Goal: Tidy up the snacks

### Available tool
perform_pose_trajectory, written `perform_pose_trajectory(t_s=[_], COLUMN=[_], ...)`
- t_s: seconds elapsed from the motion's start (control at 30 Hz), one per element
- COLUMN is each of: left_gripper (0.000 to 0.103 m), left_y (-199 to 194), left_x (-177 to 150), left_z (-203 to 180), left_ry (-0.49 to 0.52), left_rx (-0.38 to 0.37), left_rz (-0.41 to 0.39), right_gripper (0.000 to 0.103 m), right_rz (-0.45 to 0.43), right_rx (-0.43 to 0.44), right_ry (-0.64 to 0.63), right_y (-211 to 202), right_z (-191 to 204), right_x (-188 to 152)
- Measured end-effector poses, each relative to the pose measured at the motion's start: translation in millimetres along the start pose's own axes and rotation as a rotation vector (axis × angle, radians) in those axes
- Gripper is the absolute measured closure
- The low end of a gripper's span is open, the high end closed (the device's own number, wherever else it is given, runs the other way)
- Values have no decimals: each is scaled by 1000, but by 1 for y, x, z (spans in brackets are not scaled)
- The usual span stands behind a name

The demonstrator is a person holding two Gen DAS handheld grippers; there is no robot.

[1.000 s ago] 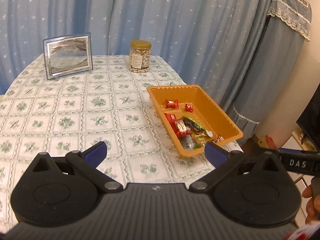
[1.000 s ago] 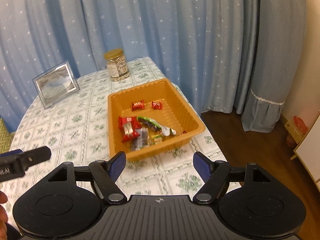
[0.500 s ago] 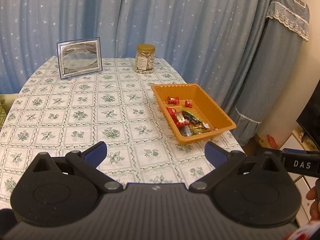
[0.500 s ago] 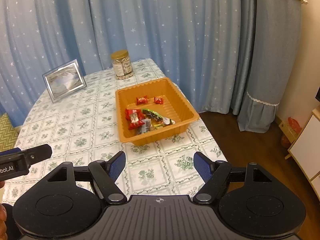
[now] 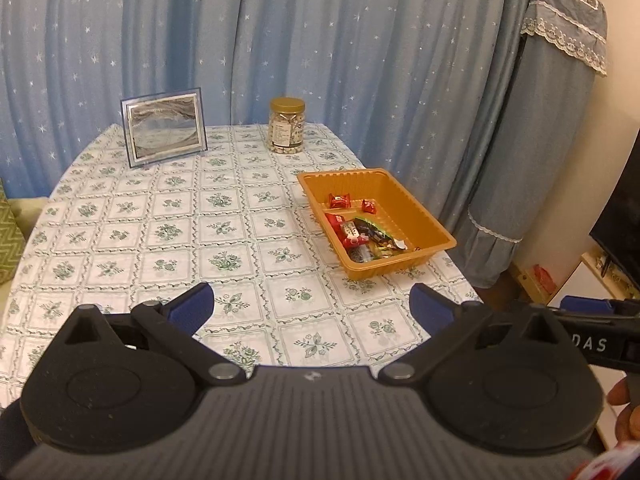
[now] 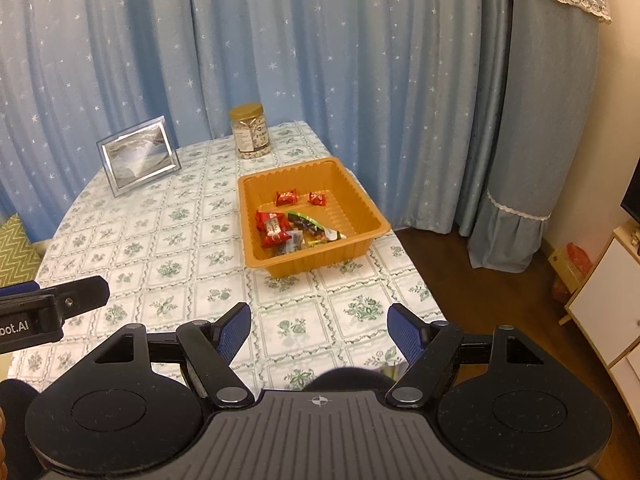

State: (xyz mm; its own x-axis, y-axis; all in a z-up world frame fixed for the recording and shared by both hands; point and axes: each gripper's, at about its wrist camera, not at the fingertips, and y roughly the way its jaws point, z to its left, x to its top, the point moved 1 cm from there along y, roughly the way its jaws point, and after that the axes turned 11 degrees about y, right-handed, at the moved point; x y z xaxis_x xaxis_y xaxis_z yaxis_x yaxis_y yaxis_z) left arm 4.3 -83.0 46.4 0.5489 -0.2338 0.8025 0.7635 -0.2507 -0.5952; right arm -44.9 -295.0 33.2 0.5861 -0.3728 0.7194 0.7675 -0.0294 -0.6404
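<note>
An orange tray (image 5: 416,216) (image 6: 360,200) sits near the table's right edge and holds several wrapped snacks: red candies (image 5: 339,200) (image 6: 286,197) at its far end and a heap of red, green and dark packets (image 5: 362,236) (image 6: 294,230) at its near end. My left gripper (image 5: 310,307) hangs open above the table's near part, well short of the tray, with nothing between its blue pads. My right gripper (image 6: 320,330) is also open and empty, over the table's near edge in front of the tray.
A jar with a gold lid (image 5: 286,125) (image 6: 250,131) and a framed picture (image 5: 164,132) (image 6: 138,156) stand at the far side of the floral tablecloth (image 5: 160,232). Blue star curtains hang behind. A white cabinet (image 6: 608,312) stands on the floor to the right.
Both grippers have drawn back and up from the tray, which now looks smaller and farther away. More of the table shows. Both stay open and empty.
</note>
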Motion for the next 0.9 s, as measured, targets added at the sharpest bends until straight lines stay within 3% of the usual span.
perform_pose_trajectory(t_s=[0.9], left_gripper=[0], left_y=[-6], left_x=[-10], left_z=[-4], left_ry=[36], left_rx=[25], left_rz=[2], right_gripper=[28], right_rz=[-35], right_rx=[21], right_ry=[-11], right_y=[-14], right_z=[9], right_x=[-5])
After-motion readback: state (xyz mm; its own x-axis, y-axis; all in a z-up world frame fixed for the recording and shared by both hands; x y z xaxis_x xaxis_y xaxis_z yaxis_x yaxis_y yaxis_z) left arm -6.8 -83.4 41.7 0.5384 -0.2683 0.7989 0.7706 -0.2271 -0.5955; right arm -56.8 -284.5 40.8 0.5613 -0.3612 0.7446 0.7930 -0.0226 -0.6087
